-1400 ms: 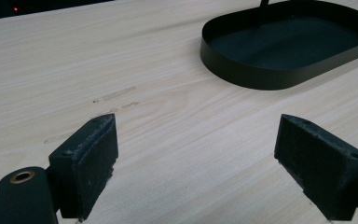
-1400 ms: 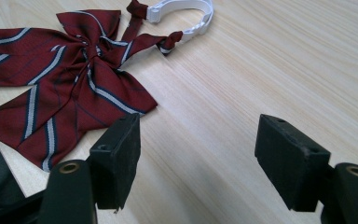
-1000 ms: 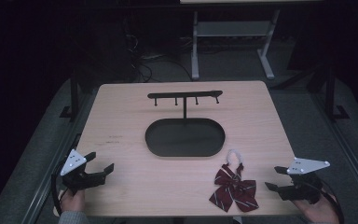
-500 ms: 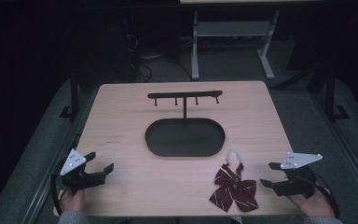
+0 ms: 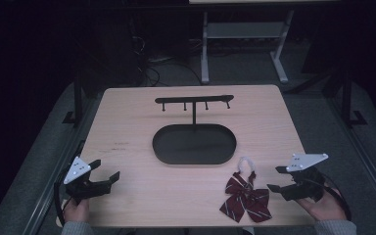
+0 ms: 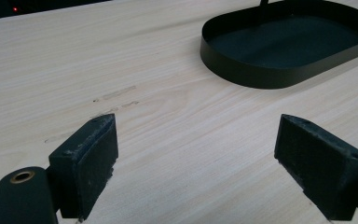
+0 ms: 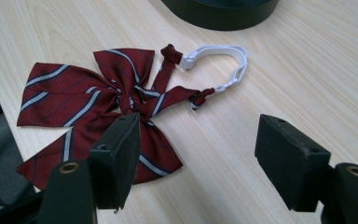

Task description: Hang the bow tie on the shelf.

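A dark red bow tie (image 5: 246, 199) with thin pale stripes lies flat on the wooden surface (image 5: 127, 127), near the front edge on the person's right side. Its white neck strap (image 5: 246, 164) curls into a small loop on the far side of the bow, close to the black oval tray (image 5: 194, 143) at the middle of the surface.

The right gripper (image 5: 280, 180) sits just beside the bow tie, to its right, held in the person's right hand (image 5: 323, 205). Its jaws stand wide apart and hold nothing. In the right gripper view the bow tie (image 7: 98, 107) spreads across the left half of the frame, and 1 jaw overlaps the lower wing of the bow; whether it touches the cloth is hard to tell. The strap (image 7: 219, 65) lies beyond the jaws, arching toward the tray's wall (image 7: 223, 14).

The left gripper (image 5: 105, 174) rests near the front left corner, well apart from the bow tie, held by the left hand (image 5: 76, 210). Its jaws are also spread with nothing between them; bare wood lies beneath them in the left gripper view, with the tray (image 6: 261, 77) farther off.

A black stand with a crossbar and 4 small pegs (image 5: 194, 100) rises from the tray's far side.
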A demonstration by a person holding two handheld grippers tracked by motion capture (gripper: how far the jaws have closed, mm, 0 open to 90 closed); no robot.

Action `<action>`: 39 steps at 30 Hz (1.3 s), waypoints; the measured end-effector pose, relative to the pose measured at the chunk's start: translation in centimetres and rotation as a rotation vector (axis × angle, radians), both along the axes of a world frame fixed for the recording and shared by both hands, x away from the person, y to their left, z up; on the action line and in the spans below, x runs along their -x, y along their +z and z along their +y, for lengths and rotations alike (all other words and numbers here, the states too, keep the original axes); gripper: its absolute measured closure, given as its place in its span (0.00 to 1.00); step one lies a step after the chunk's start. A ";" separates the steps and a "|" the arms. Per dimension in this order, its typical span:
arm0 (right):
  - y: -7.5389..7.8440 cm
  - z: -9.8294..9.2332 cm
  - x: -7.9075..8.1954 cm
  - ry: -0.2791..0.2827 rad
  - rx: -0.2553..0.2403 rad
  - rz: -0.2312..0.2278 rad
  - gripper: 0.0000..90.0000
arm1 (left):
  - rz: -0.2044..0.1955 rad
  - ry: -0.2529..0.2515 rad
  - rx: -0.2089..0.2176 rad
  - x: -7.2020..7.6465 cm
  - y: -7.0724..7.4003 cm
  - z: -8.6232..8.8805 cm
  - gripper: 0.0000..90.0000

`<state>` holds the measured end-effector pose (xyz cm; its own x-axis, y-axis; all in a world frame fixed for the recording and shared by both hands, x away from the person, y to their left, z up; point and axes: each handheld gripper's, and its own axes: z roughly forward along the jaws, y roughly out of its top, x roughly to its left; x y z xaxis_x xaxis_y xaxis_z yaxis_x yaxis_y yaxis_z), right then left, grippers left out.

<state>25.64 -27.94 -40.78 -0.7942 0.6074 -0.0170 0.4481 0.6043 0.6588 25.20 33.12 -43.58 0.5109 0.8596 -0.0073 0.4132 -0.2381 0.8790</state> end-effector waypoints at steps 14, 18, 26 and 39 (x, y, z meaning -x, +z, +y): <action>0.9 1.9 -1.7 0.053 0.040 0.023 0.34 | 0.003 0.002 -0.001 0.0 0.0 0.1 0.15; 1.0 2.3 -2.2 0.063 0.049 0.029 0.34 | 0.002 0.001 -0.002 0.0 0.0 0.1 0.15; 1.2 2.9 -3.0 0.075 0.062 0.049 0.35 | 0.002 0.002 0.000 0.0 0.0 0.1 0.15; 1.5 3.6 -4.0 0.086 0.077 0.074 0.36 | 0.000 0.002 0.005 0.0 0.0 0.1 0.15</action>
